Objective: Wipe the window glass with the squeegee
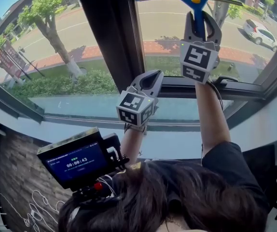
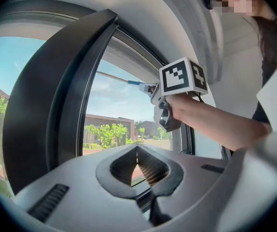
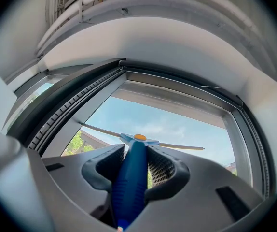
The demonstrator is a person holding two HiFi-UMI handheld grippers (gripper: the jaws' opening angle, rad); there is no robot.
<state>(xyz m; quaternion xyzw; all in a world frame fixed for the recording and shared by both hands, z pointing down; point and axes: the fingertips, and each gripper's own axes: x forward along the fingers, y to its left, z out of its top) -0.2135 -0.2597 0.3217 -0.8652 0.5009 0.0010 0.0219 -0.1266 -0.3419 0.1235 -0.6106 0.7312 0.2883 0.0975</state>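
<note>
The right gripper is raised toward 1 o'clock in the head view, arm stretched up in front of the right pane of window glass. Its 2 jaws are clamped on the blue handle of the squeegee. The right gripper view shows the same hold: the handle runs up the middle of the gripper, with a ribbed pad pressing on each side of it. The squeegee's head with its orange spot sits just past the jaw tips at 12 o'clock. Its thin blade stretches from 10 o'clock to 3 o'clock across the upper part of the pane, against the sky. Whether the blade edge actually touches the glass cannot be told.

The left gripper hangs lower, near the centre of the head view, at 7 o'clock from the right one and close to the foot of the dark window post. Its jaws are drawn together, tips meeting, nothing between them. From its own view the squeegee shows at 12 o'clock, beside the right gripper's marker cube.

A handheld screen unit sits at 8 o'clock in the head view.
</note>
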